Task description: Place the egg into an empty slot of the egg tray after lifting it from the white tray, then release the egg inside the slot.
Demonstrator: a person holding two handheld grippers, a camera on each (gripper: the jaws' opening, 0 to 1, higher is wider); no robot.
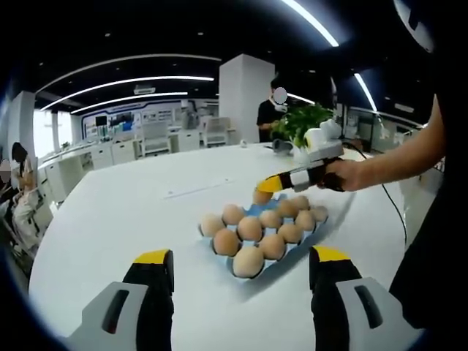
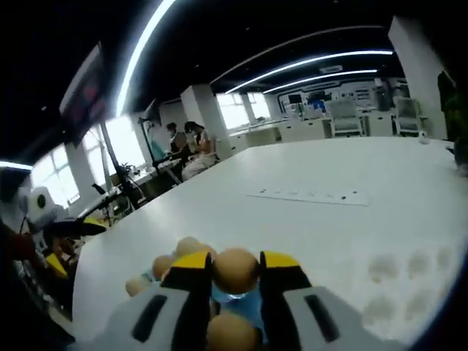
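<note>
Blue egg tray [image 1: 268, 245] sits on the white table [image 1: 131, 212] in the left gripper view, nearly full of brown eggs. Left gripper [image 1: 241, 274] hangs short of it, jaws wide and empty. At the far corner the right gripper [image 1: 269, 183] reaches in from the right with an egg [image 1: 262, 196] at its tips.

Seen in the right gripper view, the right gripper's jaws are closed on that egg, directly over the blue tray, with the white tray [image 2: 409, 281] off to the right. Best lower straight into the free slot — settle the egg before easing the jaws apart — and avoid nudging neighbours.
</note>
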